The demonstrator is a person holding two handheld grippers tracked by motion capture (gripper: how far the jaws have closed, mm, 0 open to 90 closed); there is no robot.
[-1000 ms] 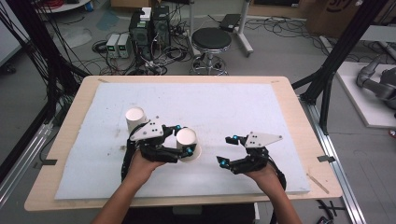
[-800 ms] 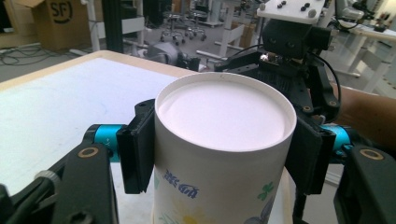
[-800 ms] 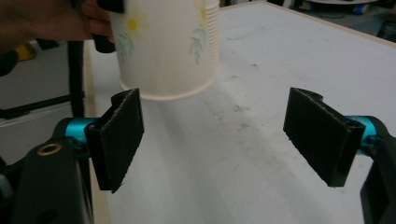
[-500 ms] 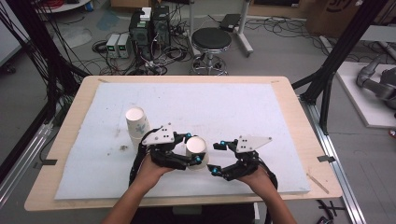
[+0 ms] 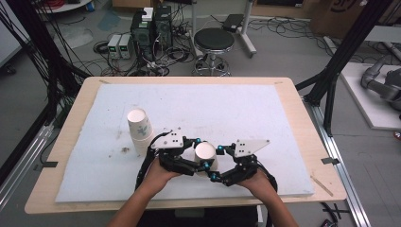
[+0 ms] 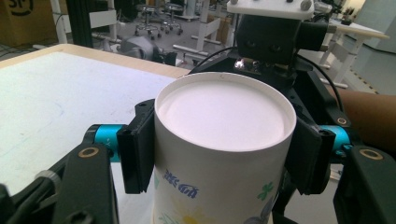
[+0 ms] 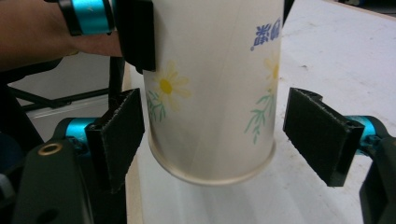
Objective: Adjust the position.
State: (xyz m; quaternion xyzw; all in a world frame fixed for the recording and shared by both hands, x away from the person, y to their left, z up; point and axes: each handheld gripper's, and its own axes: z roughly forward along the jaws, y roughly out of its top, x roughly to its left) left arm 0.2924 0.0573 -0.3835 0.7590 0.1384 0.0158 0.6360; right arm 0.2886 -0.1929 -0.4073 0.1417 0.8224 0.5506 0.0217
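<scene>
Jaws of the right gripper (image 7: 212, 135) flank, untouching, the paper cup (image 7: 212, 88).

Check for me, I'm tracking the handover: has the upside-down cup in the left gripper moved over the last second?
Yes. The held cup has shifted right and toward the table's near edge, away from the stacked cups, which kept their place.

Blue print on paper cup (image 6: 219, 163), under base rim, left gripper view: can't make out chars, too blurry. Same blue mark on cup (image 7: 212, 84) in right gripper view, edge-on, unreadable for me. Cardboard box (image 6: 21, 18) top-left bg: partial dark logo, illegible.
</scene>
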